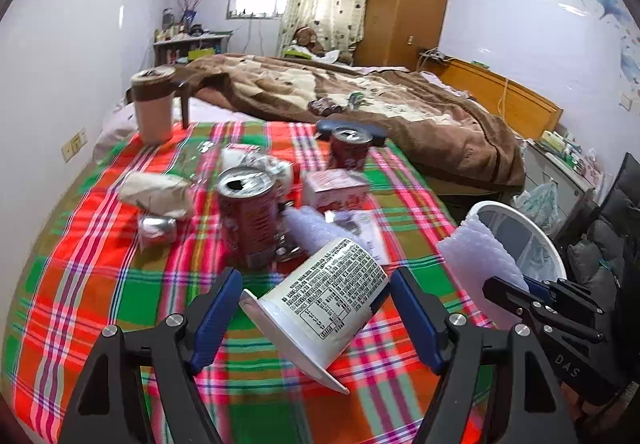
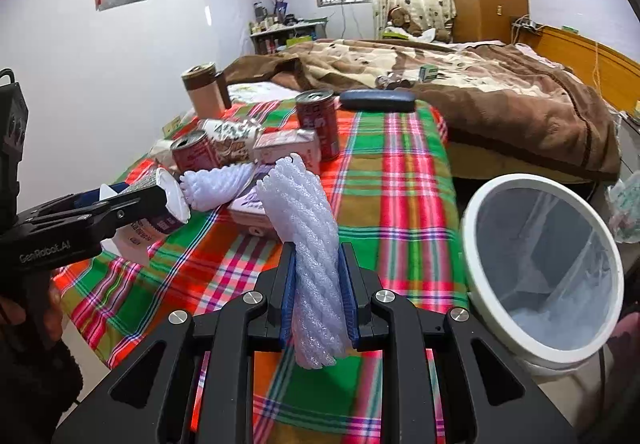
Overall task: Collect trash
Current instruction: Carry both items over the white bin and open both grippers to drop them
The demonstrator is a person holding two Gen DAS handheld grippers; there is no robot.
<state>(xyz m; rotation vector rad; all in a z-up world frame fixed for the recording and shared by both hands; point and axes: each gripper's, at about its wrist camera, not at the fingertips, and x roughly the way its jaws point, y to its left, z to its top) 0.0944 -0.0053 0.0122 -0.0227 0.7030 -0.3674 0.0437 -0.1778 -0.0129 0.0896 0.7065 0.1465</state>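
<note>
Bedroom clean-up: plaid cloth (image 1: 100,324) strewn with cans and wrappers, both my tongs loaded, white bin (image 2: 472,244) waiting off the cloth's right edge.

My right gripper (image 2: 318,284) is clamped narrow on a white foam net sleeve (image 2: 308,244), its long axis standing up and leaning away between the blue pads; the bin's open mouth lies just to its right, tilted toward me, so this hand looks the nearer to drop first. My left gripper (image 1: 316,316) stands wide around a white yogurt cup (image 1: 320,308), lying crosswise with its rim toward the left pad. It seems held clear of the cloth, though I cannot tell how firmly the pads bear on it. From there, the bin sits farther right, beyond my right gripper.
</note>
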